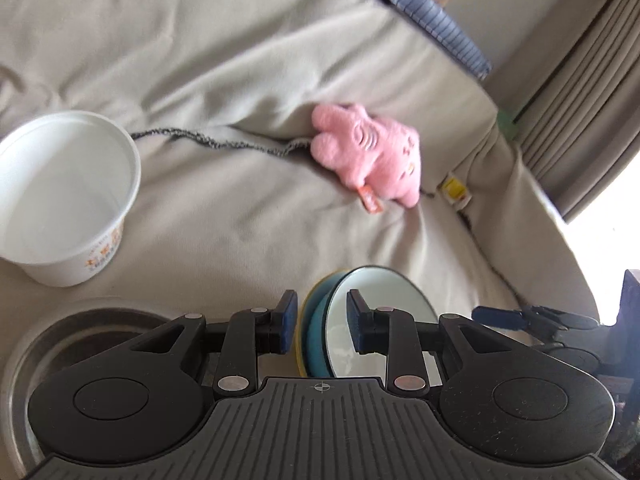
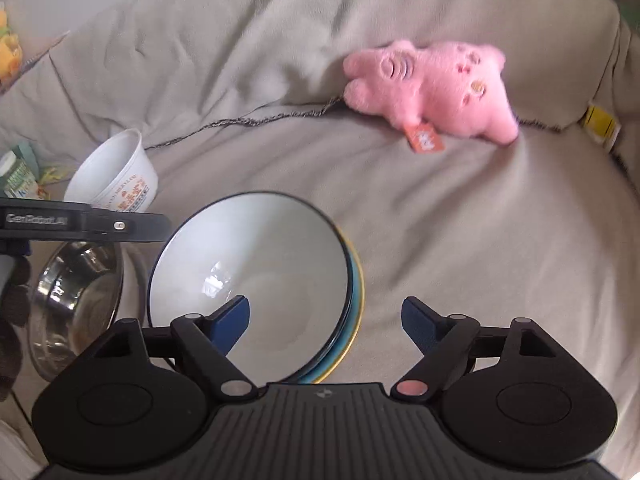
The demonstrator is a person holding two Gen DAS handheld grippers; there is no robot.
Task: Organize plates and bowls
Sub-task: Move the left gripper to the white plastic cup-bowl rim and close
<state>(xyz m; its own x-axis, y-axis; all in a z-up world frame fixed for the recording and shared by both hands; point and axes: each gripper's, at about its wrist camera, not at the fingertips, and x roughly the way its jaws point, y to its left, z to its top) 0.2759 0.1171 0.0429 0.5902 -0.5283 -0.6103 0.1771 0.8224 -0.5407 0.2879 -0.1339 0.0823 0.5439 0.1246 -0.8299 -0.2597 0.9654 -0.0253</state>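
**Nested bowls held by the left gripper on a beige sofa cover, right gripper spread above them.**

The beige sofa cover (image 2: 400, 220) carries three nested bowls (image 2: 248, 284), white inside teal inside yellow, tilted on edge; one steel bowl (image 2: 76, 300) lies just beside them, and one white paper tub (image 2: 116, 176) with blurred orange printing stands beyond. The left gripper (image 1: 322, 322) has its fingers narrowed across the stack's rim, one pad (image 1: 288, 320) outside the yellow wall, the other inside the white bowl. The right gripper (image 2: 326, 320) stands wide, its left pad (image 2: 232, 324) over the white interior, touching nothing visible. One pink plush toy (image 2: 428, 92) bears an orange tag, unreadable. The left gripper's arm reads "GenRobot.AI".
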